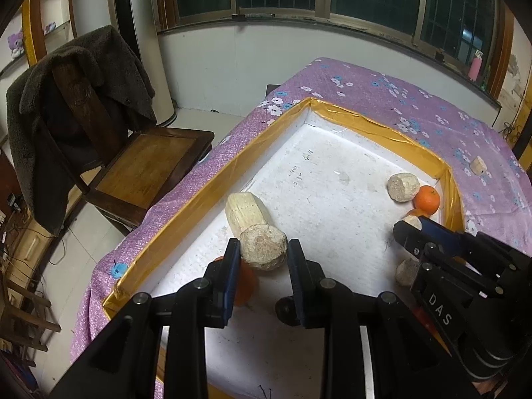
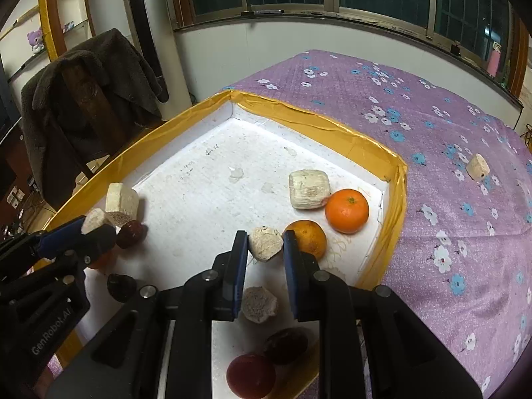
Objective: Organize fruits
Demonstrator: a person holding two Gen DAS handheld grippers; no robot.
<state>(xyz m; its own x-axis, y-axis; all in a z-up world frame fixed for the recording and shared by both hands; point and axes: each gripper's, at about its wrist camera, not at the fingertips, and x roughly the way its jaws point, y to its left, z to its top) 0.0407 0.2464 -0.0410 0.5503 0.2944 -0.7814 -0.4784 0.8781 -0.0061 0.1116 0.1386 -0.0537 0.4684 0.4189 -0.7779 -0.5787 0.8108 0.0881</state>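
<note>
Where left gripper reaches, orange half-hidden

Two oranges lie in the tray's right corner.

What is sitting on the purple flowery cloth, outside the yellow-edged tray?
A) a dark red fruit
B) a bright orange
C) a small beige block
C: a small beige block lies alone on the purple cloth, while the oranges and dark fruits all sit inside the tray.
</note>
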